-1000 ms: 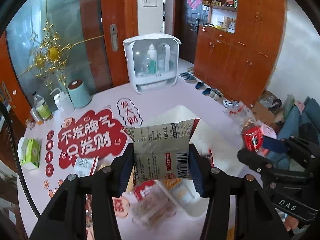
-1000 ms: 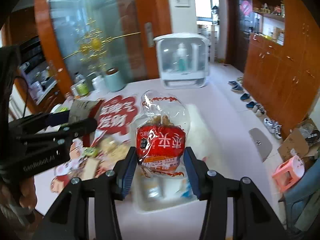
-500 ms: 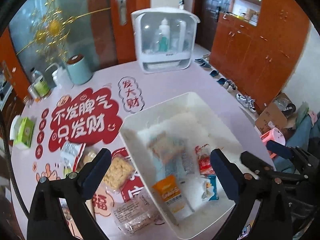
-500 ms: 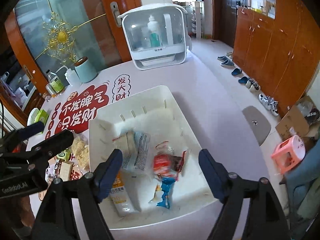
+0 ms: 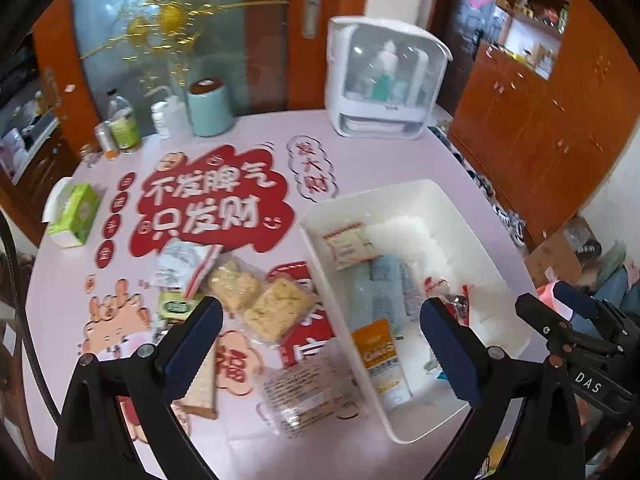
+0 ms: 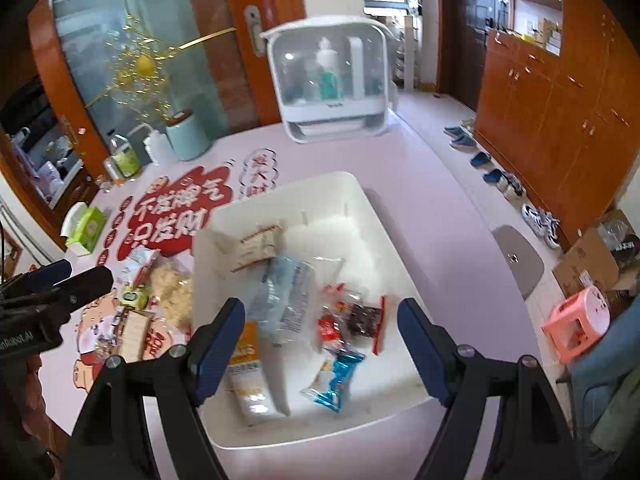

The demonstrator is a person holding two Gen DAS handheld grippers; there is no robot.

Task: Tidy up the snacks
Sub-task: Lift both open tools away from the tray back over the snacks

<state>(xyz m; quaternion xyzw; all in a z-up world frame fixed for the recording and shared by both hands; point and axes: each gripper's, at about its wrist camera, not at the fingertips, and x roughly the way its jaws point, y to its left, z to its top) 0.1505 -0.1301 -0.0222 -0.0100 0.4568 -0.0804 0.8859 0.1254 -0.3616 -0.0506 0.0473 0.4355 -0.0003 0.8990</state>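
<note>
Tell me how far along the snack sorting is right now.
Partly done. The white bin already holds several packets, among them an orange-and-white pack, a blue wrapper and a red-and-clear bag. In hand: nothing; the left gripper and right gripper both stand open and empty. Left on the table: two yellow cracker packs, a clear biscuit pack and a few others.

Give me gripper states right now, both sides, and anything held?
Left gripper: open, holding nothing, jaws just opened.
Right gripper: open, holding nothing, jaws just opened, above the white bin.
</note>
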